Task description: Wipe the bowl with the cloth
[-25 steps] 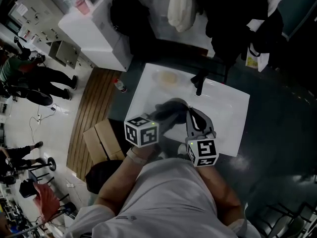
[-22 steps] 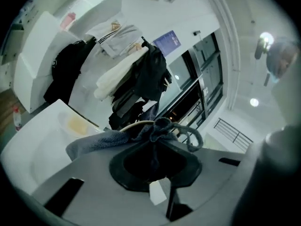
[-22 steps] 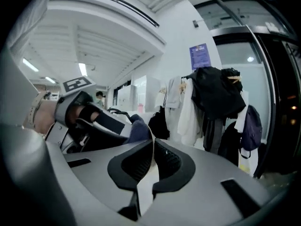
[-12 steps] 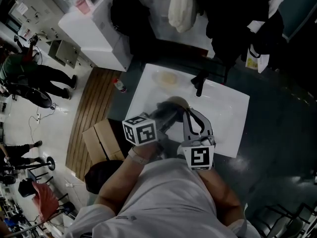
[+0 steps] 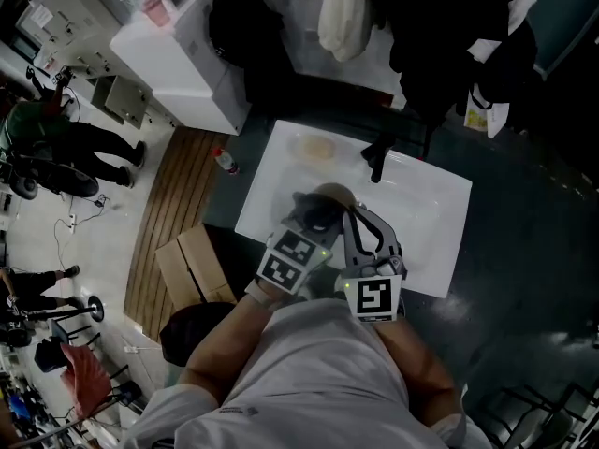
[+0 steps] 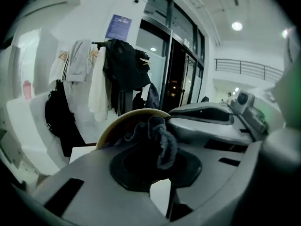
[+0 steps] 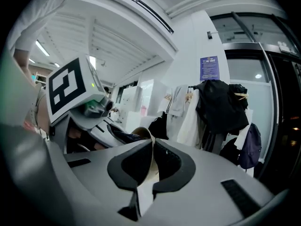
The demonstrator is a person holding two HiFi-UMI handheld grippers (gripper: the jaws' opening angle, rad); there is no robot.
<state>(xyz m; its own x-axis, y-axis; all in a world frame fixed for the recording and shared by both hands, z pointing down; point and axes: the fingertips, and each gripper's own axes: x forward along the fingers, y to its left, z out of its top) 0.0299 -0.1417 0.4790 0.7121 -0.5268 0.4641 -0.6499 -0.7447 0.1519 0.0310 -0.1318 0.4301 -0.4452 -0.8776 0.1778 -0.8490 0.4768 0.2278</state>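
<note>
- Right gripper (image 7: 151, 166): jaws pinch the thin rim of the tan bowl (image 5: 329, 195), held over the white table (image 5: 440, 204).
- Left gripper (image 6: 157, 161): jaws clamp the dark cloth (image 6: 162, 138) against the bowl's inside.
- Risk: a hard wipe may lever the rim out of the pinch, dropping the bowl.
- Room: the table's near edge is close below; bare surface lies to the right.

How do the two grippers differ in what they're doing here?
The left gripper is shut on the dark cloth; the right gripper is shut on the bowl's thin rim. The left gripper's jaws stand wider around bunched fabric; the right gripper's jaws nearly meet. Both are gripping something.
</note>
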